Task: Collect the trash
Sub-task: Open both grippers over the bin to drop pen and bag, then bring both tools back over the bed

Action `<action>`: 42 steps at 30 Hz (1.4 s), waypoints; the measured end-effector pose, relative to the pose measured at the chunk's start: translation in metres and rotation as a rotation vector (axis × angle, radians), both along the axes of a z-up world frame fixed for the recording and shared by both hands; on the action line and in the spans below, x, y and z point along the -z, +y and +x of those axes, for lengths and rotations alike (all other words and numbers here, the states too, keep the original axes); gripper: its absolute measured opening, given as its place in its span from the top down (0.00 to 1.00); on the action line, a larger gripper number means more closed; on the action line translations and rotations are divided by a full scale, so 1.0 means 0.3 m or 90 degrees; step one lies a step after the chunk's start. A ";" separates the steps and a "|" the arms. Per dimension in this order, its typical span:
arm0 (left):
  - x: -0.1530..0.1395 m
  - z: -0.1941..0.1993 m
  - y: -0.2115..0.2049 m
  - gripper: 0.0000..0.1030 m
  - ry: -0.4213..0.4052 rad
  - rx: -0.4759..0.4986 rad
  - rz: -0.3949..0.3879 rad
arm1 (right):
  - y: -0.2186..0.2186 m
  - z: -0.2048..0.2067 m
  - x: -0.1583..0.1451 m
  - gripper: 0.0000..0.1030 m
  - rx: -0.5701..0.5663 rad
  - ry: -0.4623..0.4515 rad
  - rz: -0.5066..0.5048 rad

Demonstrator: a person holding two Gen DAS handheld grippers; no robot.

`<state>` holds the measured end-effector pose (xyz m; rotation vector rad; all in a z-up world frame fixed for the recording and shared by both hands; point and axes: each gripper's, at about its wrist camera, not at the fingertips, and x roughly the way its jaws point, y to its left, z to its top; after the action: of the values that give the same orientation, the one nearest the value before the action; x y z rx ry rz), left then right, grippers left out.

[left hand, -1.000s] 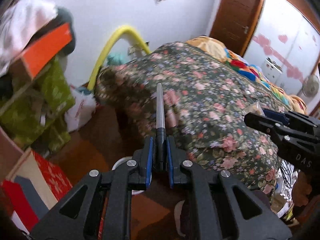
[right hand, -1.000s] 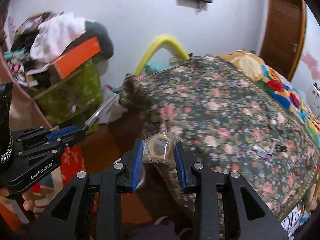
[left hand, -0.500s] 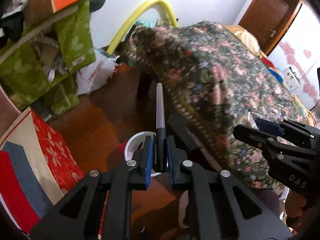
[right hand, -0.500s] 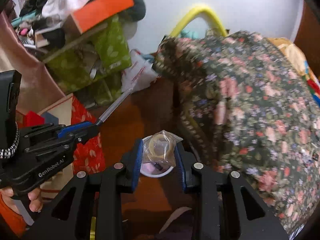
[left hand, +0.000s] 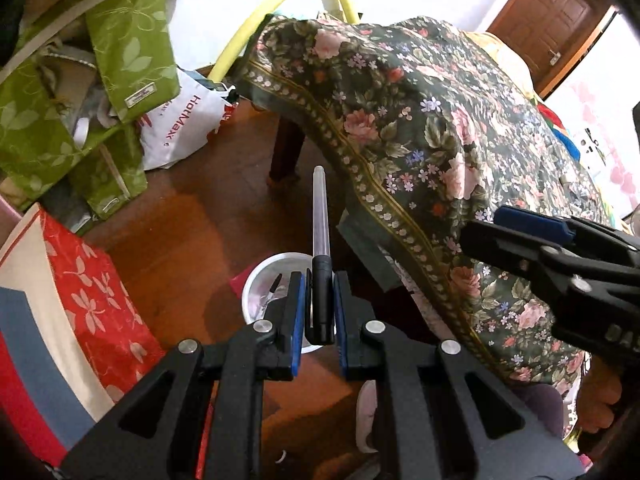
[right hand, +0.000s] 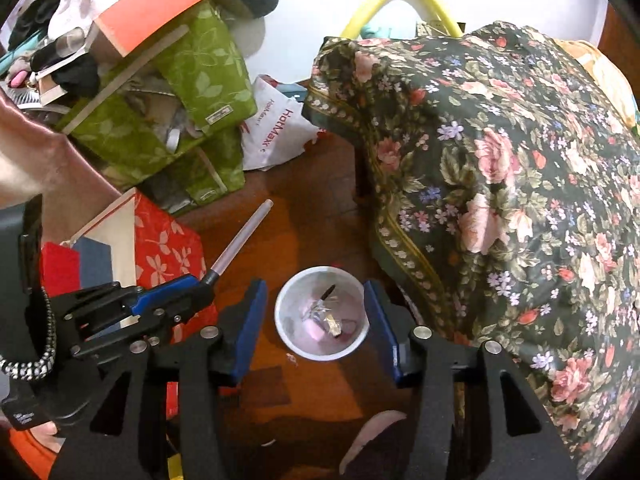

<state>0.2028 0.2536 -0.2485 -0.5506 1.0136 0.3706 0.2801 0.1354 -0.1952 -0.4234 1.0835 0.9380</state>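
- Wooden floor (right hand: 320, 208) is your backdrop, and the landmark is the white bin (right hand: 322, 314) sitting on it, just beside the hanging edge of the floral bedcover (right hand: 500, 168), with the red flowered box (right hand: 168, 248) off to its other side.
- Your pen (left hand: 321, 216) is the thing to mind. It's light, stiff and smooth, so it can swivel or slide if the pinch loosens. You've got it by the black cap end, clear barrel sticking out past the bin's far rim; a hold nearer the middle would probably wobble less.
- Left gripper (left hand: 318, 300) is clamped tight on that pen and sits over the bin's near rim.
- Right gripper (right hand: 316, 316) is spread wide with nothing between the blue pads. From its own camera it hangs right above the bin, jaws either side of the rim, touching nothing as far as I can tell.
- Inside the bin there's crumpled foil-ish wrapper stuff (right hand: 330, 318) and a small dark stick, hard to say exactly what through the fisheye.
- My guess: tip the pen down over the bin before you let go, or it'll bounce off the rim.
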 end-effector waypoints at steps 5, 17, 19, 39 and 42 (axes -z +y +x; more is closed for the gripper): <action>-0.008 0.045 -0.016 0.86 -0.014 0.019 0.017 | -0.035 0.013 -0.014 0.54 0.001 -0.025 -0.007; -0.186 0.018 -0.138 0.74 -0.031 0.038 0.112 | -0.176 -0.003 -0.140 0.54 0.032 -0.067 0.034; -0.241 -0.001 -0.170 0.74 -0.048 0.039 0.122 | -0.207 -0.015 -0.174 0.54 0.036 -0.072 0.046; -0.666 -0.062 -0.577 0.67 -0.208 0.132 0.210 | -0.636 -0.155 -0.524 0.54 0.141 -0.243 0.158; -0.688 -0.023 -0.637 0.62 -0.224 0.156 0.211 | -0.707 -0.140 -0.541 0.54 0.176 -0.262 0.158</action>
<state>0.1959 0.0626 -0.0423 -0.1784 0.6519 0.2062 0.2380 -0.0767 -0.0329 -0.2385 0.6220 0.6888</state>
